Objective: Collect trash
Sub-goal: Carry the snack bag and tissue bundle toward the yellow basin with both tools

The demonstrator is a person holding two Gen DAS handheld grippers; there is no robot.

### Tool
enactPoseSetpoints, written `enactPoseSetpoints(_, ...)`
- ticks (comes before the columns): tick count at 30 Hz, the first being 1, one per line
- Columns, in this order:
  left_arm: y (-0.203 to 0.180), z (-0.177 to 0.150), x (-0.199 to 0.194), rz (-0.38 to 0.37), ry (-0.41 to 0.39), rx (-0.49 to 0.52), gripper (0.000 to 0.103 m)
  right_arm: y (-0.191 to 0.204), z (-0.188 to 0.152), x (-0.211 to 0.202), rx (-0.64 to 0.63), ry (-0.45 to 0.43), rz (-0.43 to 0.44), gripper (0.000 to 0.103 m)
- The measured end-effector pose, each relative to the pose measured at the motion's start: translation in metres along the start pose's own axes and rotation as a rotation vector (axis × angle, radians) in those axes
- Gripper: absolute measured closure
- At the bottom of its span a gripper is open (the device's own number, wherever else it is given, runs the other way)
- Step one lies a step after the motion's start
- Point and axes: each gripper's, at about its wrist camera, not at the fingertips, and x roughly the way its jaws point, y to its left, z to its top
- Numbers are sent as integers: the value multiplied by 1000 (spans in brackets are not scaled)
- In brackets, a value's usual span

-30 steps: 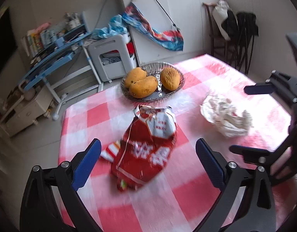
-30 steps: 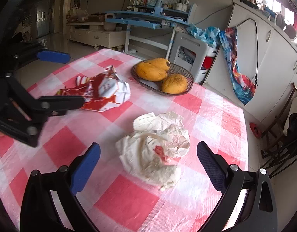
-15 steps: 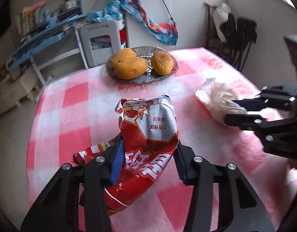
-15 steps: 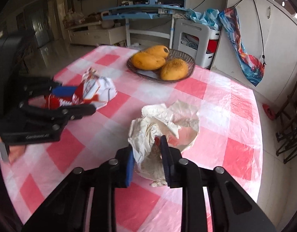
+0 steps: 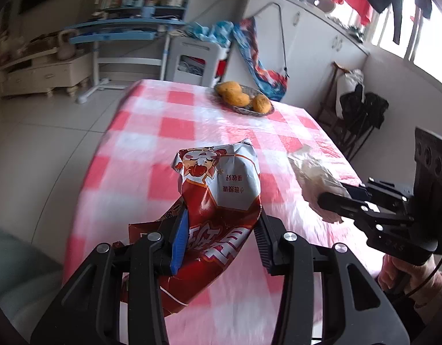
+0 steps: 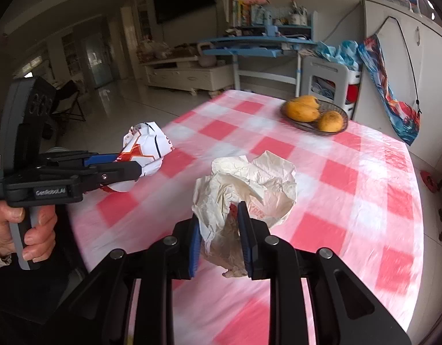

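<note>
Both grippers now clamped: red snack bag (image 5: 221, 201) "小班授课"; crumpled wrapper (image 6: 249, 184).

Your right gripper (image 6: 218, 237) pinches the crumpled white wrapper (image 6: 247, 184) above the checked tablecloth (image 6: 350, 201). At the left, your left hand (image 6: 22, 230) holds the left gripper (image 6: 126, 164), its jaws closing on the red snack bag (image 6: 146, 149). A bowl of mangoes (image 6: 314, 113) sits at the far edge.

Glossy foil snack bag (image 5: 221, 201), crumpled matt paper wrapper (image 6: 249, 184), shiny plastic tablecloth (image 6: 350, 172).
</note>
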Motion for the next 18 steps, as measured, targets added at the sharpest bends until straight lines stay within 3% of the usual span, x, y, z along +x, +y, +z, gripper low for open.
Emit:
enactPoseSetpoints(9, 17, -55, -60, 73, -87, -56, 63, 22, -27, -27, 18, -12, -63, 79)
enactPoseSetpoints(18, 25, -70, -83, 46, -114, -78, 63, 34, -40, -37, 26, 16, -117, 77)
